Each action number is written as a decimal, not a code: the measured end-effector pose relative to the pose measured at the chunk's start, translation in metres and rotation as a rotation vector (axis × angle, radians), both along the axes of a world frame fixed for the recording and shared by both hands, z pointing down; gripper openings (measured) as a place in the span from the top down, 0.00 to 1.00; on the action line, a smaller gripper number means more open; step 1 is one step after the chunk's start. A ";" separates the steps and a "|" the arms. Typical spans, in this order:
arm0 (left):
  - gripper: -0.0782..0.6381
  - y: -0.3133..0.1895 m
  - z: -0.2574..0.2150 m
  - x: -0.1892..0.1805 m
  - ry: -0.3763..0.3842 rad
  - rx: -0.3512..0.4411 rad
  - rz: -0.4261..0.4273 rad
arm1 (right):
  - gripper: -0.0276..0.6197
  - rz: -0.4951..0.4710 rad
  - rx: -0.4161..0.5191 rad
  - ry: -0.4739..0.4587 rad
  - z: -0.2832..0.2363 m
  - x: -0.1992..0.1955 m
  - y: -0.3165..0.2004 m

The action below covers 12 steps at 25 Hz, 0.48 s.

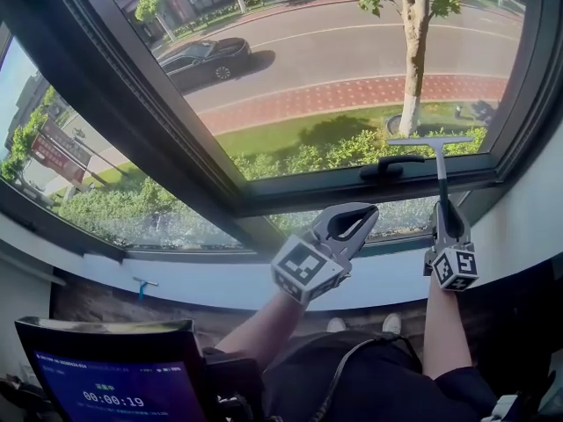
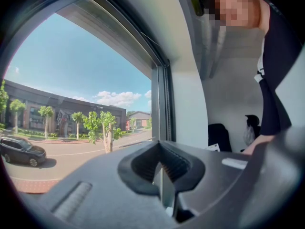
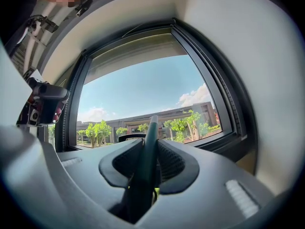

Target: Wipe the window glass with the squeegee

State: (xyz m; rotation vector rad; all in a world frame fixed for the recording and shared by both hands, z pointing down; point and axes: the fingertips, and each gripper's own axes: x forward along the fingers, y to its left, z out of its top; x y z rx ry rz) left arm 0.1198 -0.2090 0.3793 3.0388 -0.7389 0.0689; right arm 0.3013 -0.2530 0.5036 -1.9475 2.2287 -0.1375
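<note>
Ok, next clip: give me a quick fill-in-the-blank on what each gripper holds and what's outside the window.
1. The right gripper is shut on the squeegee, gripping it by its ____.
2. The left gripper has its jaws together and holds ____.
3. Outside, on the road, there is a dark ____.

Missing words: handle; nothing; car.

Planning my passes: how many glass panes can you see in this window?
3: a large upper pane behind the squeegee, a narrow lower pane beneath the handle, and a left pane beyond the slanted frame. More may lie out of view.
</note>
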 end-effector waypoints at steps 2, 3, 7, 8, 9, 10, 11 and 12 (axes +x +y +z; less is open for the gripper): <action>0.89 0.000 0.000 0.000 -0.001 0.001 -0.001 | 0.80 -0.002 -0.011 -0.002 0.004 -0.001 0.000; 0.89 0.000 0.001 0.000 -0.002 0.000 -0.002 | 0.81 -0.003 -0.016 -0.002 0.007 -0.001 0.001; 0.89 0.001 0.002 -0.001 -0.001 -0.008 -0.004 | 0.81 -0.007 -0.037 -0.001 0.015 -0.001 0.001; 0.89 0.000 0.002 -0.001 -0.003 -0.009 -0.005 | 0.81 -0.008 -0.042 -0.002 0.016 -0.001 0.001; 0.89 0.000 0.002 -0.001 -0.004 -0.010 -0.005 | 0.81 -0.009 -0.047 -0.003 0.017 -0.001 0.001; 0.89 0.000 0.002 0.000 -0.004 -0.012 -0.005 | 0.80 -0.009 -0.052 -0.003 0.019 0.000 0.002; 0.89 0.000 0.003 0.000 -0.003 -0.013 -0.006 | 0.81 -0.009 -0.056 -0.003 0.021 0.000 0.002; 0.89 0.000 0.003 0.000 -0.002 -0.011 -0.008 | 0.81 -0.008 -0.059 -0.002 0.023 0.001 0.001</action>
